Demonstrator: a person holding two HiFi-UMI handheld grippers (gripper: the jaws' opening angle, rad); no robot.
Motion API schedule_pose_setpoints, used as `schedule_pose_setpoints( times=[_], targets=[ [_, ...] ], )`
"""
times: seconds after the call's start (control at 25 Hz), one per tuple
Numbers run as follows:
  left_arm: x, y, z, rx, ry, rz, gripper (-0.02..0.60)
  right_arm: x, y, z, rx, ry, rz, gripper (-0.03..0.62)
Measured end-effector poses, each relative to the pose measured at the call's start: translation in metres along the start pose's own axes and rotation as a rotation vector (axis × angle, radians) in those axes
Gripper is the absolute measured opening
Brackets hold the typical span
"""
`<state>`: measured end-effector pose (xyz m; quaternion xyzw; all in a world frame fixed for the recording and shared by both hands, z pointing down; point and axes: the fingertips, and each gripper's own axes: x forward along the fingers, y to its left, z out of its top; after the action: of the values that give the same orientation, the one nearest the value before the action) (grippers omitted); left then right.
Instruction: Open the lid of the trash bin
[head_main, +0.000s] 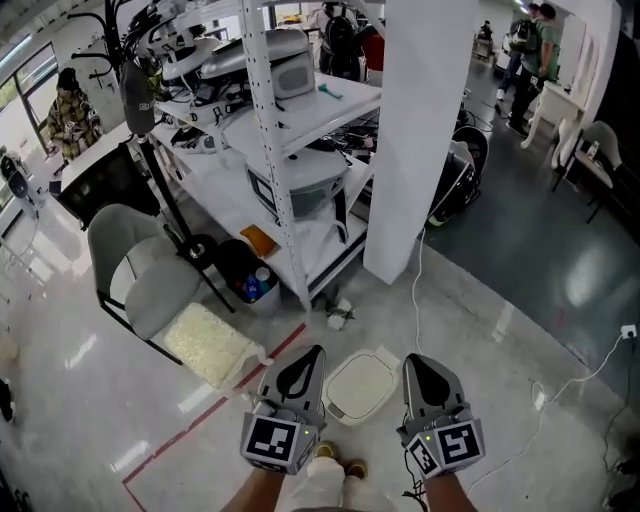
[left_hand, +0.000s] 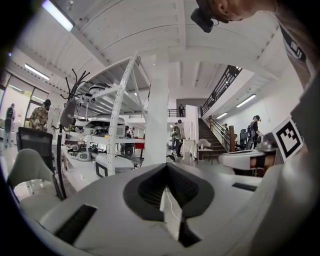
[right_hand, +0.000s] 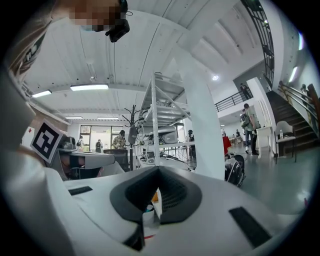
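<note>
Left tongs (head_main: 303, 362) & right tongs (head_main: 424, 368), both closed on nothing, flank the white rounded-square plastic trash-bin lid (head_main: 360, 388), which sits shut on the glossy grey floor (head_main: 480, 300) betw. them. Lower one, part it slightly, catch the lid's rim, lift slowly.

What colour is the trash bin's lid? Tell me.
Off-white lid, best seen in the head view.
</note>
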<state>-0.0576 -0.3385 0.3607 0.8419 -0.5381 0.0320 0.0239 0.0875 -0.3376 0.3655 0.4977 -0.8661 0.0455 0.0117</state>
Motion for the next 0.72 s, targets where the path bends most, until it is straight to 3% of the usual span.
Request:
schedule_pose_setpoints(
  times=[0.2,0.36,0.72],
  targets=[
    [0.009,0.002,-0.018,-0.022,-0.016,0.002,-0.012,0.007,-0.001,-0.015,-0.001,0.001,0.023,0.021],
    [0.013,-0.001,-0.046,-0.061,0.053,0.001,-0.012,0.013,-0.002,-0.036,0.012,0.022,0.026,0.021],
    [0.016,0.000,-0.101,-0.100,0.104,0.001,-0.012,0.017,-0.008,-0.091,0.043,0.075,0.008,0.021]
  ],
)
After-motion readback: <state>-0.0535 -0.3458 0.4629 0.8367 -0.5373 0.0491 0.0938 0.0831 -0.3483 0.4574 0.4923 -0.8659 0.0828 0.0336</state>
